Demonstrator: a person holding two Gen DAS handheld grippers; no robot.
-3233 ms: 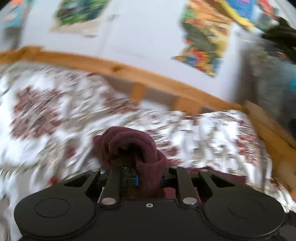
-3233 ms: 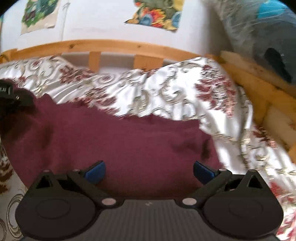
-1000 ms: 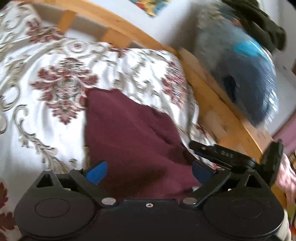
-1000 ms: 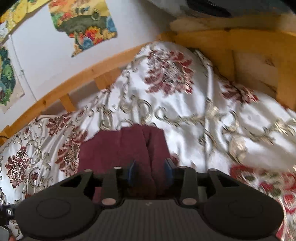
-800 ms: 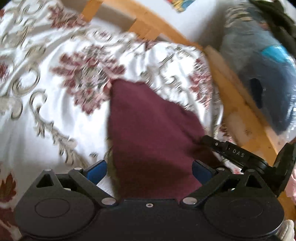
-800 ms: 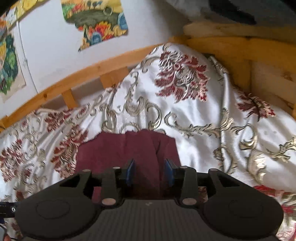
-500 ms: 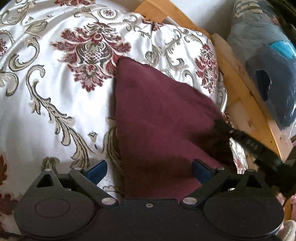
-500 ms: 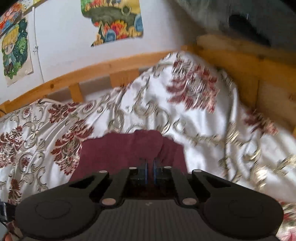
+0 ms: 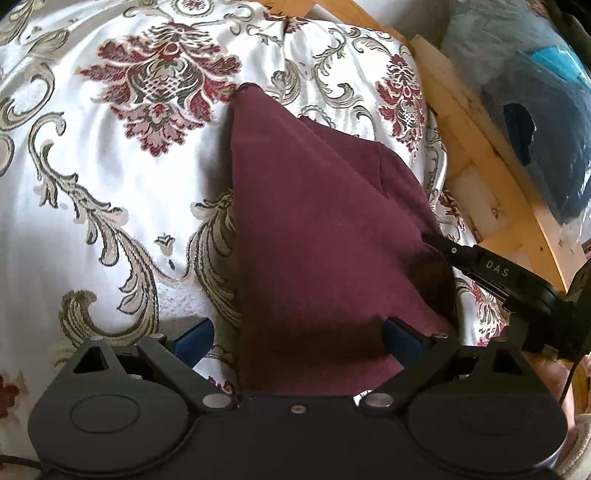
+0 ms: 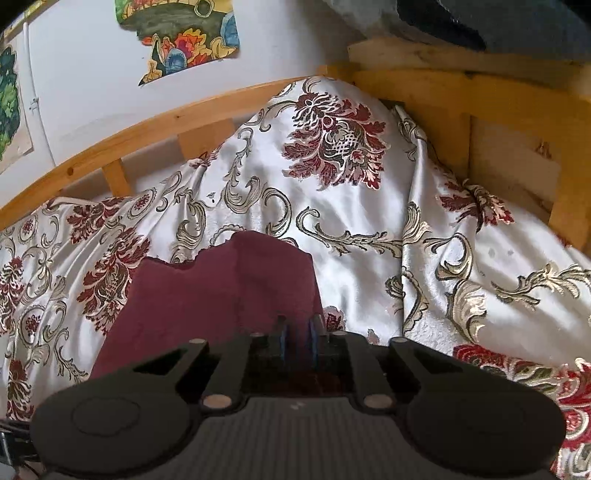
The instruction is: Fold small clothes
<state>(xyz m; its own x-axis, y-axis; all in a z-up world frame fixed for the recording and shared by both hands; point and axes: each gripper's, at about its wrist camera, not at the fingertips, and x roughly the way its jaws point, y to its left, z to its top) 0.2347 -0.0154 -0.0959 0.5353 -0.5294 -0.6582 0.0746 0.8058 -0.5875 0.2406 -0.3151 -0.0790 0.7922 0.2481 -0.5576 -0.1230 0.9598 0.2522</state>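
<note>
A dark maroon cloth [image 9: 317, 229] lies on the floral satin bedspread [image 9: 110, 177]. My left gripper [image 9: 297, 334] is open, its blue-padded fingers spread on either side of the cloth's near edge, not gripping it. My right gripper [image 10: 296, 338] is shut on the near right corner of the maroon cloth [image 10: 221, 288] and lifts it into a raised fold. The right gripper also shows in the left wrist view [image 9: 491, 269], at the cloth's right edge.
A wooden bed frame [image 10: 461, 92] runs along the back and right sides. A white wall with colourful pictures [image 10: 184, 33] stands behind. A dark blue bundle in plastic [image 9: 535, 122] rests beyond the frame on the right.
My right gripper has closed on the cloth's corner and raised it slightly. My left gripper, which let go of the cloth earlier, has stayed open and moved closer over it.
</note>
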